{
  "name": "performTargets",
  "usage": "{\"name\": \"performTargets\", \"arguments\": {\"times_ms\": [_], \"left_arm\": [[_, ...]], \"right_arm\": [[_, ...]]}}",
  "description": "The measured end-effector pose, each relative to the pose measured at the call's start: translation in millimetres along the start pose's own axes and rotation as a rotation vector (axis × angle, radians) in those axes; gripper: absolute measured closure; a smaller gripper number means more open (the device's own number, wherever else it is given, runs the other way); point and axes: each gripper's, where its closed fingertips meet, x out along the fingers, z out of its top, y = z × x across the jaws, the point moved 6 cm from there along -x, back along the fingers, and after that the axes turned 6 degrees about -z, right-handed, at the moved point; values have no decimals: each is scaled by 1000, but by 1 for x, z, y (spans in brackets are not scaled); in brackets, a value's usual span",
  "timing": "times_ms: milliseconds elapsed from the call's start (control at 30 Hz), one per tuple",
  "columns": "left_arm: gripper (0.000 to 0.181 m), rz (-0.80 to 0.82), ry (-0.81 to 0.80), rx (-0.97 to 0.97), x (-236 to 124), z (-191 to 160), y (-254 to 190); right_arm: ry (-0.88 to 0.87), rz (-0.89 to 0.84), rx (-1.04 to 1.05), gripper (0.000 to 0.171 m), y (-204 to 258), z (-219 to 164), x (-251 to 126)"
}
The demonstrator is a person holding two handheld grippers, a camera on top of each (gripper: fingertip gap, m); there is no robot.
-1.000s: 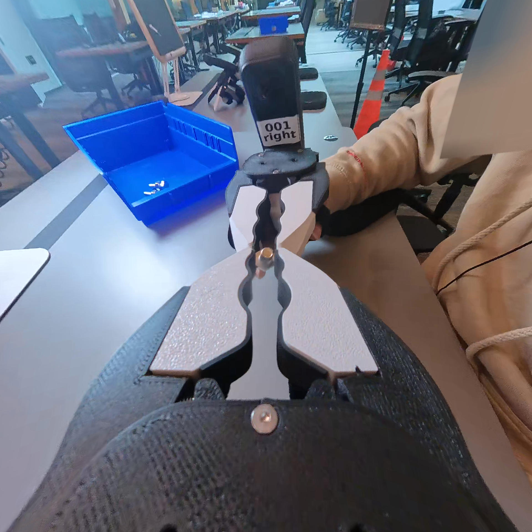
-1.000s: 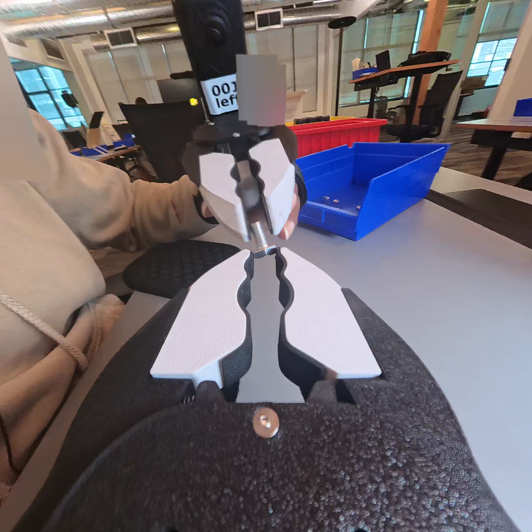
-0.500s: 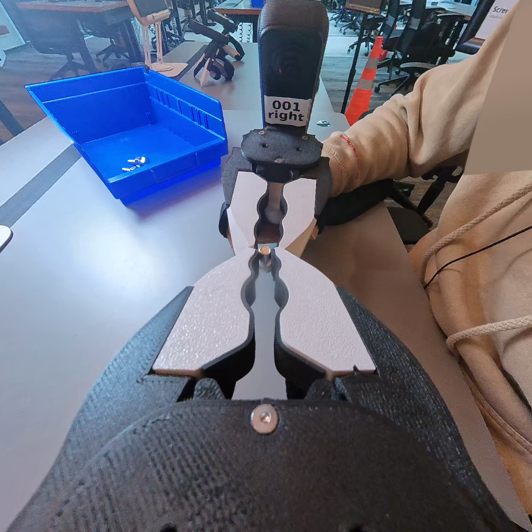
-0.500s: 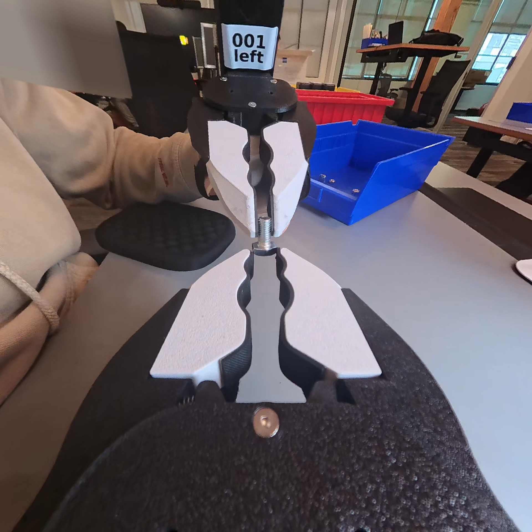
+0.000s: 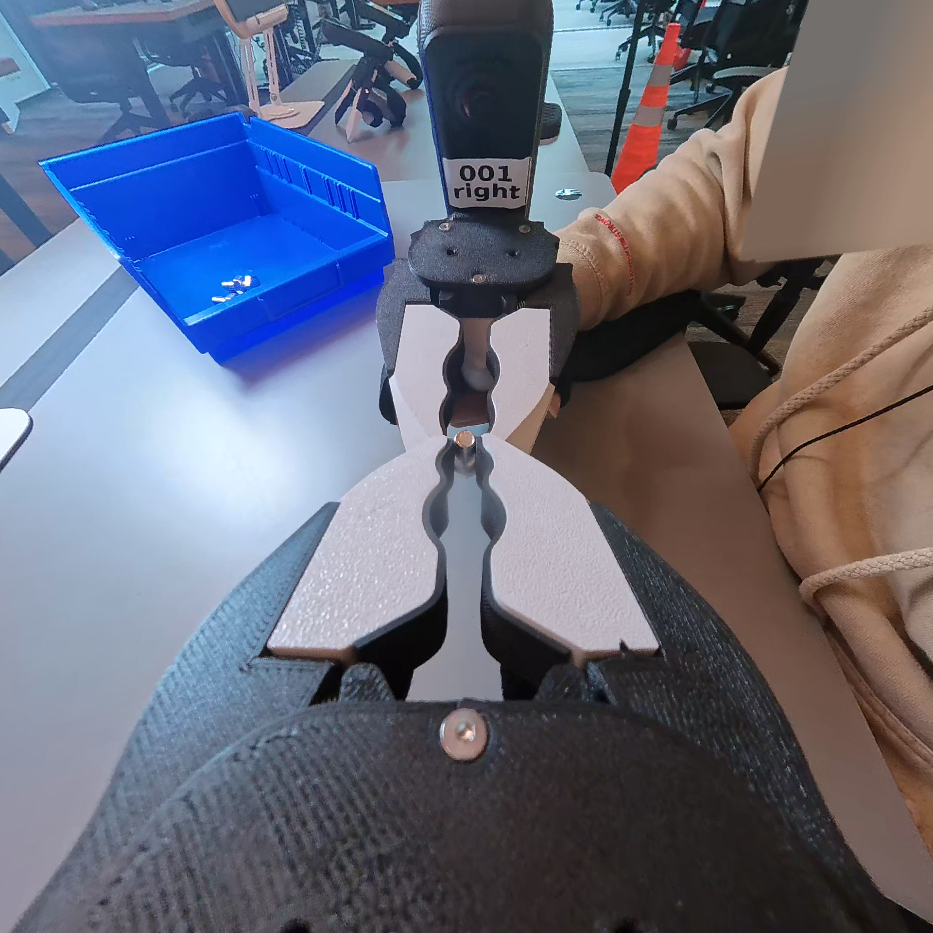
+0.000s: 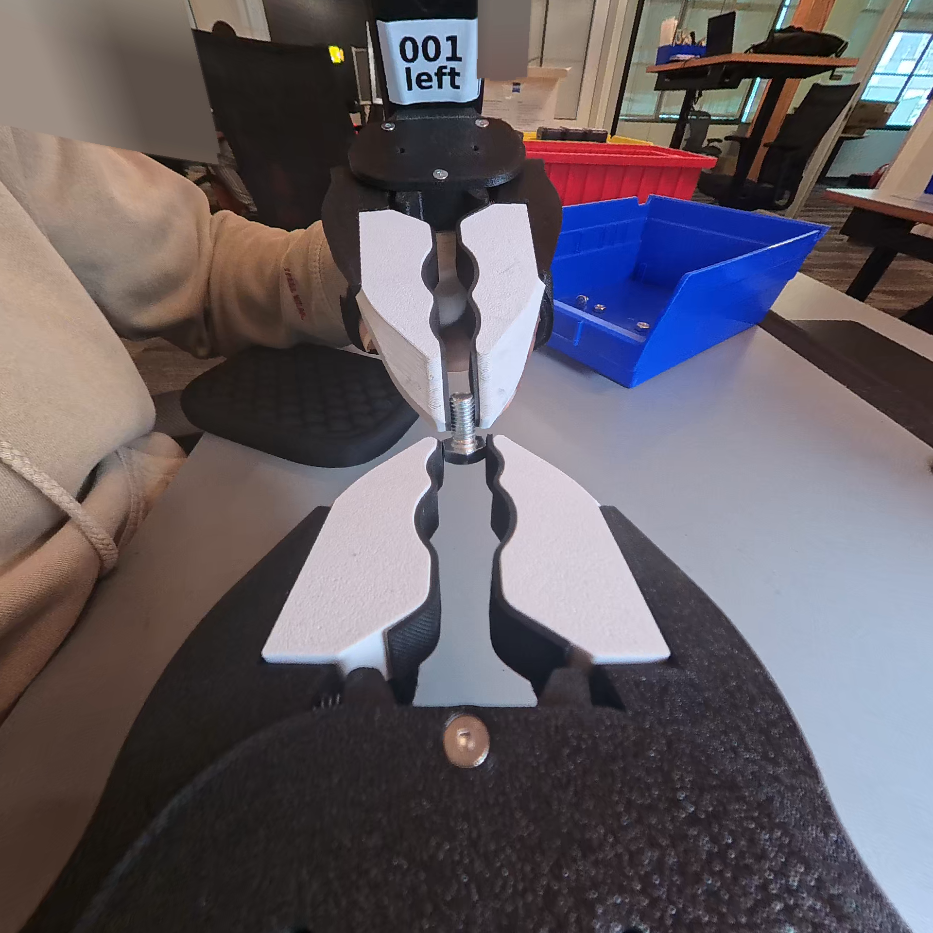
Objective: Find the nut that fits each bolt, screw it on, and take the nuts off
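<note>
1. Left gripper closed on a small silver bolt; the fingertips pinch the shank. In the right wrist view its threaded end sticks out past the white tips of that same gripper
2. Right gripper closed on a nut, held at the very tips; the nut sits on the bolt's thread end. From the left wrist view the right gripper faces the left one tip to tip, tips nearly touching
3. Both tools are held above a grey table, close to the person's cream sleeve
4. Blue bin stands on the table beyond the grippers, well apart from them; a few small silver parts lie on its floor
5. Right wrist view shows a blue bin with several nuts inside, a red bin behind it
6. Orange traffic cone on the floor past the table edge
</note>
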Motion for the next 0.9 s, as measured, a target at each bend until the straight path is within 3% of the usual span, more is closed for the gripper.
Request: {"name": "performTargets", "arguments": {"times_ms": [300,400,500,667,900], "left_arm": [[167,-8,-88,2,-7,8,-2],[156,58,-178,-41,-36,20,11],[153,279,-149,-73,-86,24,38],[154,647,167,-260,-186,0,96],[159,699,770,-561,-247,-100,164]], "right_arm": [[-45,6,1,156,1,7,-3],[-66,-6,29,156,-4,9,-8],[-82,-24,48,156,-9,13,-12],[-83,-40,81,156,-16,14,-16],[-57,-27,112,156,-18,7,-15]]}}
